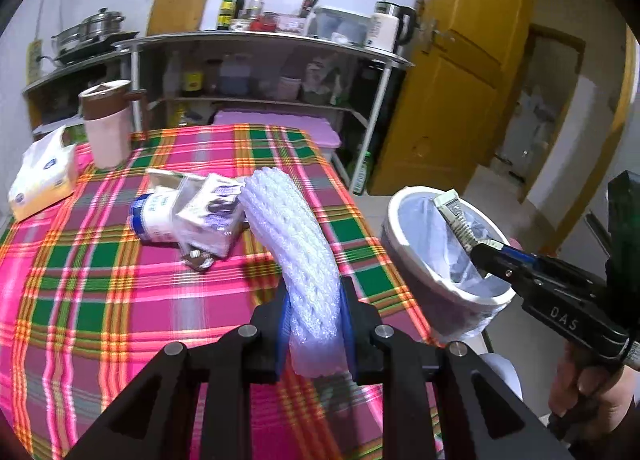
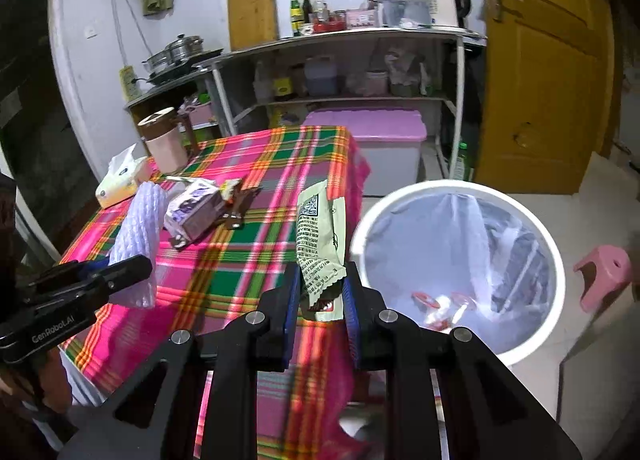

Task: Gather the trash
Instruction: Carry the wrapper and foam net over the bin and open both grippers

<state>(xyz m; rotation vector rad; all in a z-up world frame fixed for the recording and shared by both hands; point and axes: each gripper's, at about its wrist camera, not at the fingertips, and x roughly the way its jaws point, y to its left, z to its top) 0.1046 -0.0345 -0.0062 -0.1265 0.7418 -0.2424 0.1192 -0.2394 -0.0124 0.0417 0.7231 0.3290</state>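
The white trash bin [image 2: 460, 272] with its clear liner stands on the floor, just beside the right edge of the table with the pink and green checked cloth [image 1: 120, 280]. All places below are given from this bin.

The right gripper [image 2: 320, 300] has its blue pads closed on a pale green snack wrapper [image 2: 320, 236], which stands upright between them. In the left wrist view the wrapper is at the rim of the bin, on the side near the table. At the bottom of the bin lie some small red and white scraps [image 2: 440, 306]; the picture is too blurred to tell what they are.

The left gripper [image 1: 316, 324] is over the table, left of the bin, and its pads press on a white foam net sleeve [image 1: 296, 244] that curves up and away from the jaws. Farther from the bin, on the cloth, lie a purple and white carton [image 1: 216, 216] and a blue and white carton [image 1: 156, 216], touching each other. At the far corner of the table from the bin are a tissue pack [image 1: 40, 184] and a pink jug with a brown lid [image 1: 108, 124].
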